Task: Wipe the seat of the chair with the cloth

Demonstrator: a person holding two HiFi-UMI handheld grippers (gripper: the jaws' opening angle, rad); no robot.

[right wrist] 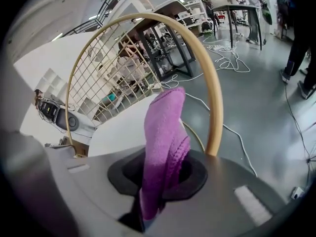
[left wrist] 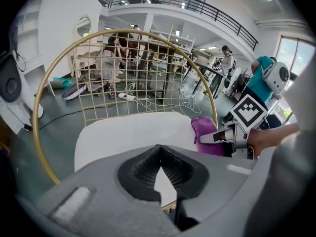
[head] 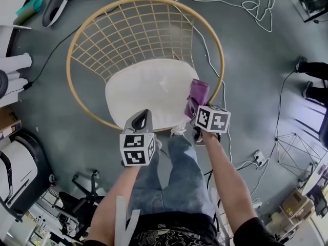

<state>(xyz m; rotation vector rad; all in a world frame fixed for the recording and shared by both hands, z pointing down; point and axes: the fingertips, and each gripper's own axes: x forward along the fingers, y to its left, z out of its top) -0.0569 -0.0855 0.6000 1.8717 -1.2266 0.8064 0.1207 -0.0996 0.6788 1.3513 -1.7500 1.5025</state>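
A round chair with a wooden hoop (head: 82, 27) and lattice back holds a white seat cushion (head: 143, 88), also seen in the left gripper view (left wrist: 123, 132). My right gripper (head: 195, 110) is shut on a purple cloth (head: 198, 93), which it holds over the cushion's right edge beside the hoop (right wrist: 211, 88). The cloth (right wrist: 165, 132) stands up out of the right gripper (right wrist: 163, 179). My left gripper (head: 143, 115) hovers over the cushion's front edge, shut and holding nothing (left wrist: 160, 171). From there the cloth (left wrist: 207, 132) shows to the right.
White cables (head: 256, 4) trail over the grey floor behind the chair. A power strip (head: 259, 158) lies at right. My jeans-clad legs (head: 179, 173) stand at the chair's front. An office chair base (head: 82, 188) and white equipment (head: 15, 168) sit at left. People stand further off (left wrist: 227, 63).
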